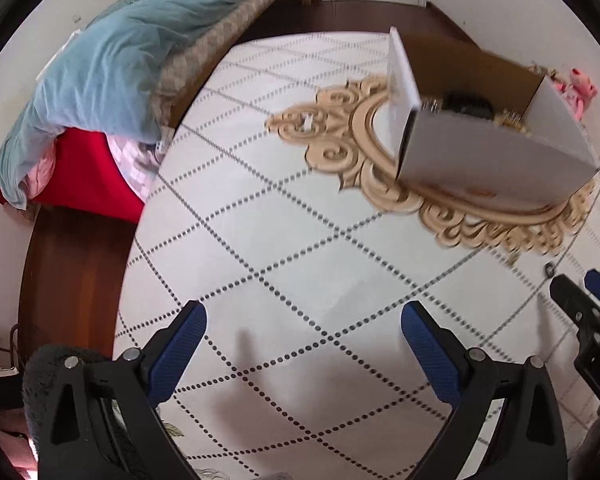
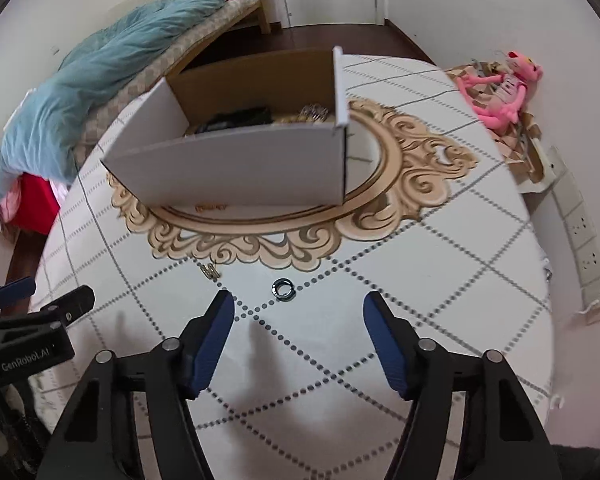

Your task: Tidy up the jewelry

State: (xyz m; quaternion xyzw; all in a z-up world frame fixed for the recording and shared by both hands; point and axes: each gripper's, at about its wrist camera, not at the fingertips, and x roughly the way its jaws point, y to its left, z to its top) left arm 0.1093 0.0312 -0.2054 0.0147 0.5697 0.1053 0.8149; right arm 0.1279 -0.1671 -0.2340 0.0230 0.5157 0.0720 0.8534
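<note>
A small dark metal ring (image 2: 283, 289) lies on the white patterned tablecloth (image 2: 440, 300), just beyond the tips of my right gripper (image 2: 299, 300). That gripper is open, with nothing between its blue pads. A small gold piece (image 2: 210, 270) lies to the ring's left. Behind them stands an open white cardboard box (image 2: 240, 168) with dark and gold jewelry (image 2: 312, 114) inside. My left gripper (image 1: 304, 312) hangs open and empty over bare cloth. From it the box (image 1: 492, 160) shows at upper right and the ring (image 1: 548, 268) far right, near the right gripper's fingers (image 1: 568, 300).
A bed with a teal blanket (image 1: 100, 60) and red cloth (image 1: 88, 168) runs along the table's left side. A pink plush toy (image 2: 500, 88) lies at the far right. A white power strip (image 2: 584, 240) sits by the table's right edge.
</note>
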